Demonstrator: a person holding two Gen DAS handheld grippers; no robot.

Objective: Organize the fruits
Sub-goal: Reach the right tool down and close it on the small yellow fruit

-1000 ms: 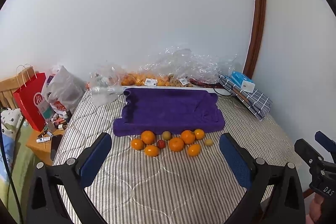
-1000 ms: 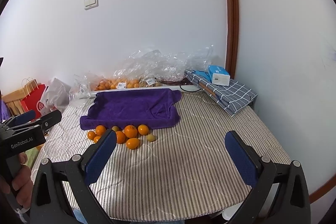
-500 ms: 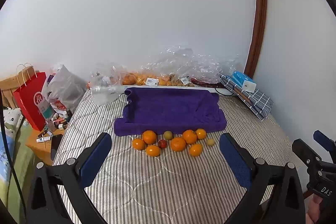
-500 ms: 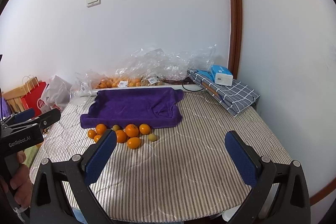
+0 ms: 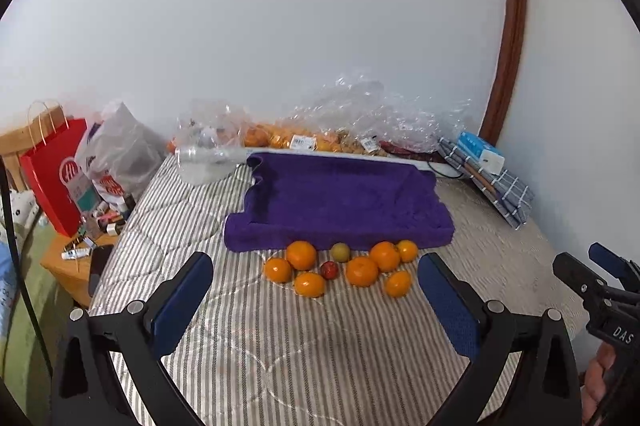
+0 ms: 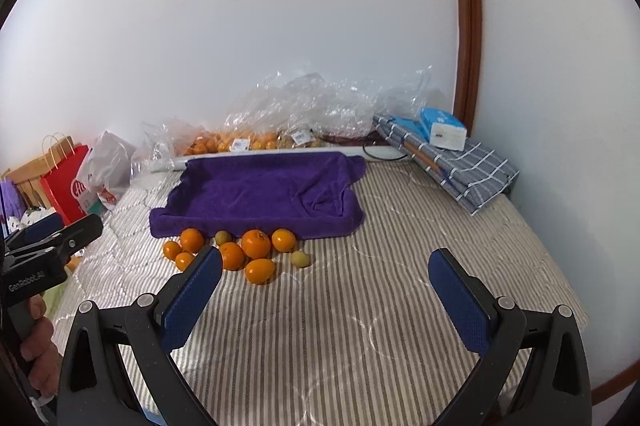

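left gripper with blue padded fingers (image 5: 316,290) is hovering above the grey-and-white striped quilted bedspread (image 5: 320,354), jaws spread wide apart, nothing between them. the cluster of loose round orange citrus fruits (image 5: 340,268) is lying on the bedspread ahead of the jaws, roughly centred in the gap between the two pads but beyond the fingertips, not touching them. a small dark red round fruit (image 5: 329,269) and a small greenish-yellow round fruit (image 5: 340,251) are sitting in among the oranges. the cluster is lying just in front of the near edge of the purple fluffy towel-covered tray (image 5: 340,202).

right gripper with blue padded fingers (image 6: 324,282) is also hovering over the bedspread, jaws wide apart and gripping nothing. in the right wrist view the fruit cluster is sitting ahead and to the left; the left pad (image 6: 192,300) is overlapping the nearest oranges in the picture, contact cannot be told. another small greenish-yellow round fruit (image 6: 300,259) is lying apart at the cluster's right end, inside the jaw gap but further ahead.

crinkled clear plastic bags holding more oranges (image 6: 280,122) are lying behind the tray by the white wall.
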